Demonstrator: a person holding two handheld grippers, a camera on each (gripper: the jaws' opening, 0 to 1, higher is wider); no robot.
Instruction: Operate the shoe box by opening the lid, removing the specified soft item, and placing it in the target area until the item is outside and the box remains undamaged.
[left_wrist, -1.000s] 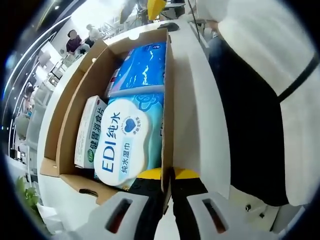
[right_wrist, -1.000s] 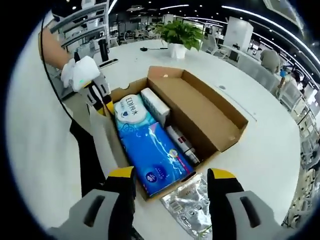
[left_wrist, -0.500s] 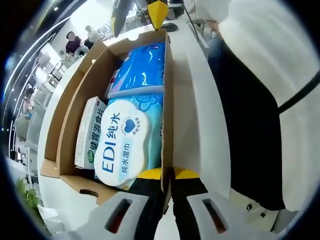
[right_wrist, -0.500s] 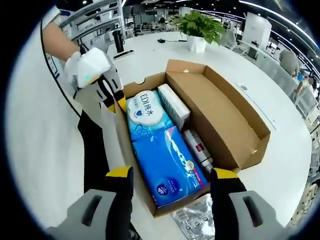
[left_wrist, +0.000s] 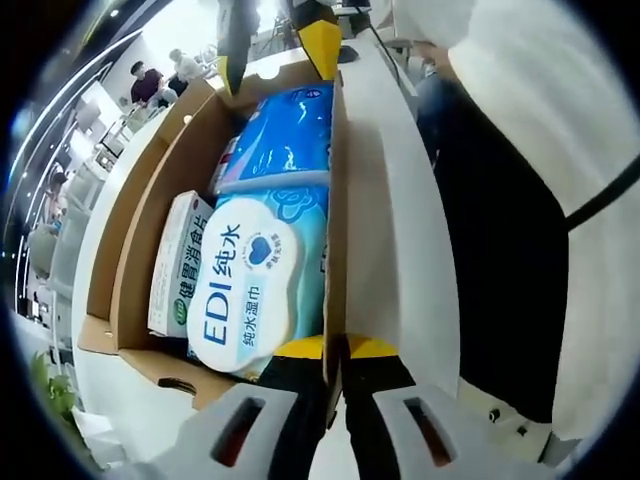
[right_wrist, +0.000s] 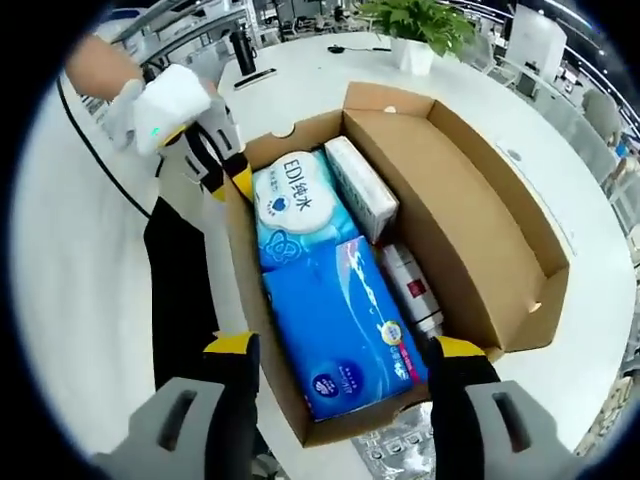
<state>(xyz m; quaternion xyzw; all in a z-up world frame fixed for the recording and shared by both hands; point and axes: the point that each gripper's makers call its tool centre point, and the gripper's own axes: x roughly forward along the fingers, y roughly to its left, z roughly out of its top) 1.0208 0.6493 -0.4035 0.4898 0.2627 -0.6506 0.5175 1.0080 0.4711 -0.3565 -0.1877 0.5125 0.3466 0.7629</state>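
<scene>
L side first: my left gripper (left_wrist: 336, 352) has its fingers pinched together on the box's near side wall, the thin cardboard edge running straight up between the yellow tips. In the right gripper view the same left gripper (right_wrist: 222, 170) shows at upper left, clamped on that wall's corner, w/ my gloved hand (right_wrist: 160, 100) behind it.

The shoe box (left_wrist: 140, 230) sits open on the white surface (left_wrist: 385, 180), lid (right_wrist: 470, 210) folded out flat to the far side. Inside, packed tight: the wet wipes pack (left_wrist: 250, 285) w/ white round-cornered flap lid reading EDI, lying at the end nearest the left gripper; just beside it a small white-green carton (left_wrist: 180, 262) on its side against the inner wall. Past the wipes, touching them, a blue soft pack (left_wrist: 285, 135) fills most of the other end. In the right gripper view a red-white slim item (right_wrist: 412, 290) lies wedged between blue pack and the box wall.

R side: my right gripper (right_wrist: 340, 365) has fingers wide apart, holding nothing, hovering above the box's end w/ the blue soft pack (right_wrist: 340, 320) showing between the tips. Can't tell if the tips touch the cardboard. A crinkled silver foil bag (right_wrist: 400, 455) lies on the surface just beyond that box end. Potted plant (right_wrist: 418, 25) sits far off on the surface.
</scene>
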